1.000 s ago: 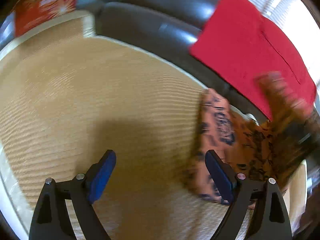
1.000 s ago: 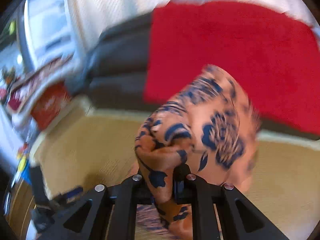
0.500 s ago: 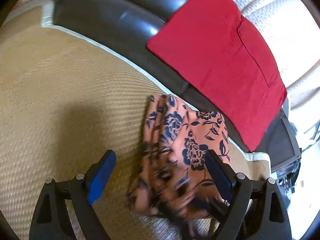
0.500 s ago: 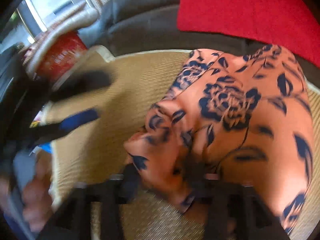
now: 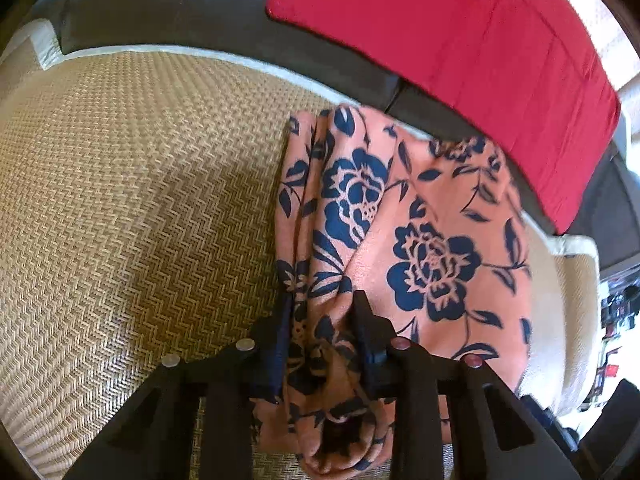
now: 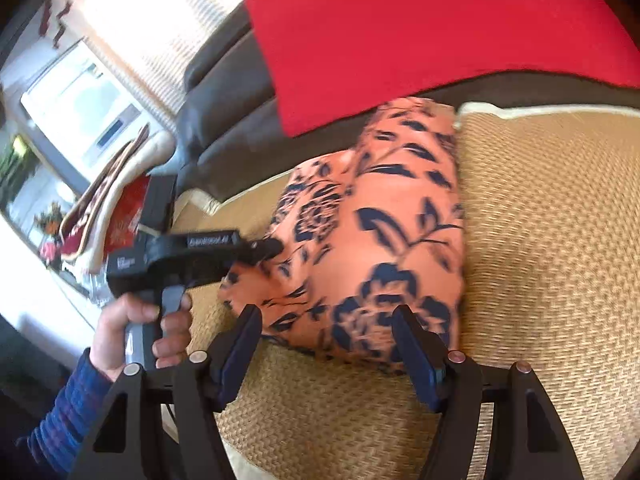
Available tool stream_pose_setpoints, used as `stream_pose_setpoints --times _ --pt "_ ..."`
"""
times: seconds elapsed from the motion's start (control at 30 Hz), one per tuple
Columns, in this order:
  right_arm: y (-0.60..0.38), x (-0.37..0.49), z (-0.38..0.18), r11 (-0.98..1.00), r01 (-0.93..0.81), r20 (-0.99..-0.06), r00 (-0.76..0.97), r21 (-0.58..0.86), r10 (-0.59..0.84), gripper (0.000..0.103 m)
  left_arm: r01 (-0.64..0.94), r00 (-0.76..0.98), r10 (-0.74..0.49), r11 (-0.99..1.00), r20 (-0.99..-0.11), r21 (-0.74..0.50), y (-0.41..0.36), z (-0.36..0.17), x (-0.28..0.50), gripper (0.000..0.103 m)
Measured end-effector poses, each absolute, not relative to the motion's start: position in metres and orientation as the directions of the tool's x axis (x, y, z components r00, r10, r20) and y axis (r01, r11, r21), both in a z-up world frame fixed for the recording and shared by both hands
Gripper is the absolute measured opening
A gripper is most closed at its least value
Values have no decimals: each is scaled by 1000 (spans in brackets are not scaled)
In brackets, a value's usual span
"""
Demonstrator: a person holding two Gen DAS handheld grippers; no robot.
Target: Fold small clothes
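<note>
- Lying folded on the woven mat (image 5: pixel 132 200), the floral garment (image 5: pixel 420 216) is seen near the dark sofa (image 5: pixel 192 4).
- A bunched near edge of the garment is pinched by the left tongs (image 5: pixel 320 320).
- The right tongs (image 6: pixel 326 340) are held spread apart at the garment's near edge.
- A red cloth (image 6: pixel 420 32) is draped over the sofa.

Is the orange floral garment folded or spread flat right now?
Folded: the orange floral garment lies doubled in layers on the woven mat, one end bunched in the left tongs.
</note>
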State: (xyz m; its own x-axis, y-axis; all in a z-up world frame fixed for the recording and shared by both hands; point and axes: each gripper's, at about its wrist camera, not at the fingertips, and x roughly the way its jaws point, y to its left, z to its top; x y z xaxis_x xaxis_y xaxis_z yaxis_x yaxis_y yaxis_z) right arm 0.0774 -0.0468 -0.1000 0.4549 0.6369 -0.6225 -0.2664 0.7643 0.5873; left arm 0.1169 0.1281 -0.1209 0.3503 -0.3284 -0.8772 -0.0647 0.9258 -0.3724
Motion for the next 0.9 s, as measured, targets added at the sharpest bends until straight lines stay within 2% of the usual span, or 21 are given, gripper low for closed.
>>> stream_pose_setpoints --times 0.13,0.2,0.27,0.33,0.37,0.4,0.47,0.5,0.6,0.67,0.7,0.77,0.83,0.9 --pt "-50 84 -99 751 -232 -618 448 618 646 71 -49 351 -319 933 -881 -357 124 -112 135 14" --pt "-52 87 -98 744 -228 -607 456 628 651 71 9 481 -266 955 -836 -298 116 -78 118 13" --pt "-56 88 -96 745 -220 -602 468 629 647 71 3 573 -228 961 -787 -277 116 -62 96 13" --pt "-61 92 -97 750 -204 -608 472 630 639 72 -37 569 -197 964 -799 -264 115 -80 90 14" --pt "-63 95 -99 749 -194 -610 470 634 638 77 -61 527 -185 965 -829 -254 116 -101 93 14" --pt "-65 100 -103 749 -175 -619 461 639 635 81 -104 482 -180 960 -858 -260 120 -122 96 15" --pt "-67 109 -103 747 -150 -627 452 647 634 84 -143 497 -204 939 -843 -312 130 -135 96 22" --pt "-68 114 -103 737 -147 -620 447 659 644 85 -150 498 -213 934 -841 -325 131 -134 97 23" --pt "-71 133 -106 702 -113 -603 430 703 672 89 -163 496 -177 943 -850 -292 134 -123 96 40" --pt "-71 151 -112 681 -95 -599 399 726 694 89 -172 540 -135 948 -831 -266 142 -99 81 41" --pt "-72 161 -115 678 -82 -603 391 730 696 89 -159 578 -118 954 -807 -253 142 -84 70 41" --pt "-69 178 -119 655 -67 -595 356 753 720 89 -117 639 -101 967 -763 -226 127 -67 60 52" --pt "-62 198 -124 648 -57 -601 319 760 733 89 -44 660 -120 979 -741 -198 106 -65 57 55" --pt "-52 220 -132 676 -38 -643 274 736 716 89 18 640 -124 989 -759 -146 89 -77 63 55"
